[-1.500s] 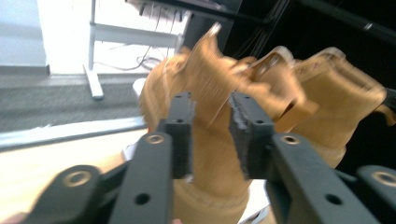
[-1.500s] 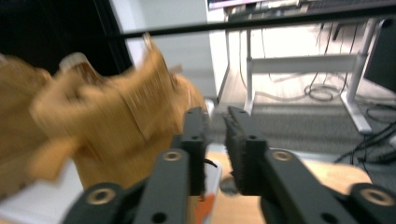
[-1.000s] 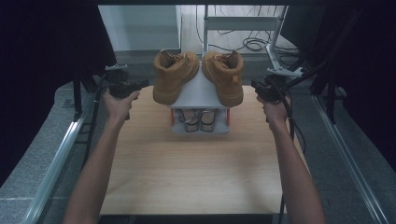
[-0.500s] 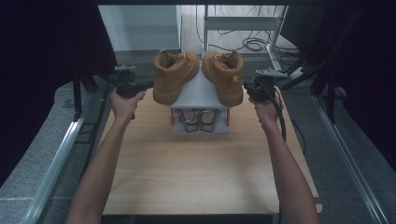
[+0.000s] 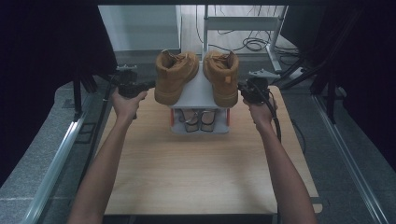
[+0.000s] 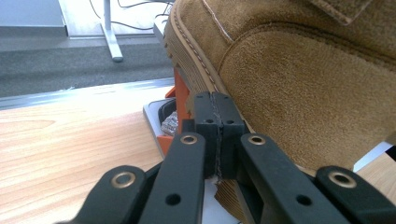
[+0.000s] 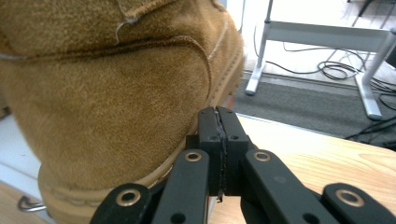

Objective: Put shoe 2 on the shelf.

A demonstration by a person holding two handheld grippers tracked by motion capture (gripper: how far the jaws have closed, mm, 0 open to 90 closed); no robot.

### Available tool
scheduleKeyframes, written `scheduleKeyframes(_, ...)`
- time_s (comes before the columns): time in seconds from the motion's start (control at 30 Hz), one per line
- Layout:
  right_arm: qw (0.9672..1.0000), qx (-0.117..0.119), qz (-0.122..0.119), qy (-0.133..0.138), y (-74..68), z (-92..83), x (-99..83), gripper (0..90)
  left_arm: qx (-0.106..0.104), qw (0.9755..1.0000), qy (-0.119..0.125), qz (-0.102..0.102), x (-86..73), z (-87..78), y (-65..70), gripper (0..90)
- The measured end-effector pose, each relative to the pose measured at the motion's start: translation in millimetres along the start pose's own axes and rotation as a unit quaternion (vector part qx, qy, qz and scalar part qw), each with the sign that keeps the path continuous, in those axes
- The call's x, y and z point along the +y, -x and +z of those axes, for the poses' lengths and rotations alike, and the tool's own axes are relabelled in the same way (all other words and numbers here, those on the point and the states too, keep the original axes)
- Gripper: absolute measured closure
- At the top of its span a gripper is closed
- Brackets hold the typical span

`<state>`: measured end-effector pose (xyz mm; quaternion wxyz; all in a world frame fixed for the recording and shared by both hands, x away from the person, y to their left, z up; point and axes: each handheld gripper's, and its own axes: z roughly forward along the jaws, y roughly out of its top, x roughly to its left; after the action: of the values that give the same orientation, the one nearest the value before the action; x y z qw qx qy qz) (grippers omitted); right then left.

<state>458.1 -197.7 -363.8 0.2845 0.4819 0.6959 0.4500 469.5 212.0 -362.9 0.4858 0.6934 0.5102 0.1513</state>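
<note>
Boots sit on top of a small grey shoe rack (image 5: 198, 93) at the far middle of the wooden bench (image 5: 201, 172). The left boot (image 5: 175, 74) and the right boot (image 5: 222, 74) are tan and fuzzy, with their toes pointing to the near side. Under them, on the low shelf of the rack, lies a pair of shiny sandals (image 5: 198, 120).

The left claw (image 5: 148, 85) is just beside the outer side of the left boot. In the left gripper view its jaws are pressed tight together with nothing between them, and the tip (image 6: 216, 109) is right by the boot's sole; I cannot tell if it touches. The right claw (image 5: 240, 87) is the same on the other side: jaws shut, empty, tip (image 7: 218, 123) close to the right boot's sole.

It looks like the person is getting ready to take the boots off the rack. For that, each claw would need to open wide first, then close on a boot's side or edge to lift it.
</note>
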Motion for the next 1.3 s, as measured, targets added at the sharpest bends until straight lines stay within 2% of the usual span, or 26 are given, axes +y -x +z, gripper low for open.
scheduleKeyframes(0.07,1.0000,0.001,-0.005,0.001,-2.9,1.1,-0.2,89.3,-0.003,1.0000,0.000,-0.003,0.1,-0.1,-0.1,90.0)
scheduleKeyframes(0.13,1.0000,0.003,-0.002,0.001,-3.4,1.6,-0.2,89.3,-0.039,0.9990,0.004,-0.020,0.4,1.0,0.1,90.0)
scheduleKeyframes(0.17,1.0000,0.003,-0.002,0.001,-3.2,1.5,-0.4,89.3,-0.065,0.9974,0.010,-0.028,0.8,2.1,2.2,90.0)
scheduleKeyframes(0.2,1.0000,0.004,-0.002,0.001,-2.9,1.5,-0.5,89.3,-0.056,0.9982,0.011,-0.021,1.9,3.2,8.2,90.0)
scheduleKeyframes(0.27,1.0000,0.005,-0.001,0.003,-3.1,1.5,-1.0,89.3,-0.021,0.9996,0.010,0.015,5.4,5.3,20.4,90.0)
scheduleKeyframes(0.3,1.0000,0.002,-0.003,0.004,-3.7,1.5,-1.0,89.3,-0.012,0.9997,0.009,0.020,7.0,6.0,23.0,90.0)
scheduleKeyframes(0.33,1.0000,0.001,-0.004,0.003,-4.6,1.4,-0.8,89.3,-0.020,0.9997,0.010,0.013,8.0,6.5,22.7,90.0)
scheduleKeyframes(0.4,1.0000,0.002,-0.005,0.005,-5.9,1.8,-1.1,89.4,-0.052,0.9985,0.012,-0.014,7.8,9.3,21.2,90.0)
scheduleKeyframes(0.47,0.9999,0.008,-0.003,0.006,-7.5,2.6,-1.8,89.4,-0.056,0.9983,0.014,-0.014,6.4,11.6,25.6,90.0)
scheduleKeyframes(0.6,0.9999,0.012,-0.002,0.006,-8.1,3.1,-1.8,89.4,-0.078,0.9965,0.017,-0.027,3.9,19.2,32.7,90.0)
scheduleKeyframes(0.8,0.9995,0.027,0.009,0.012,-2.4,3.5,-0.2,89.0,-0.078,0.9965,0.023,-0.022,5.6,20.4,33.8,90.0)
scheduleKeyframes(0.93,0.9995,0.017,0.015,0.020,3.2,7.8,7.1,87.2,-0.076,0.9968,0.024,-0.013,6.9,18.6,35.4,90.0)
scheduleKeyframes(1.0,0.9997,0.009,0.015,0.019,5.1,12.9,10.4,87.1,-0.077,0.9966,0.022,-0.017,7.3,18.7,35.2,90.0)
scheduleKeyframes(1.17,0.9997,0.017,0.016,0.008,2.7,26.4,12.1,89.3,-0.075,0.9965,0.026,-0.023,7.3,19.7,36.1,90.0)
scheduleKeyframes(1.3,0.9996,0.016,0.021,0.011,-1.8,27.2,12.0,89.4,-0.079,0.9958,0.031,-0.033,7.3,23.5,38.5,90.0)
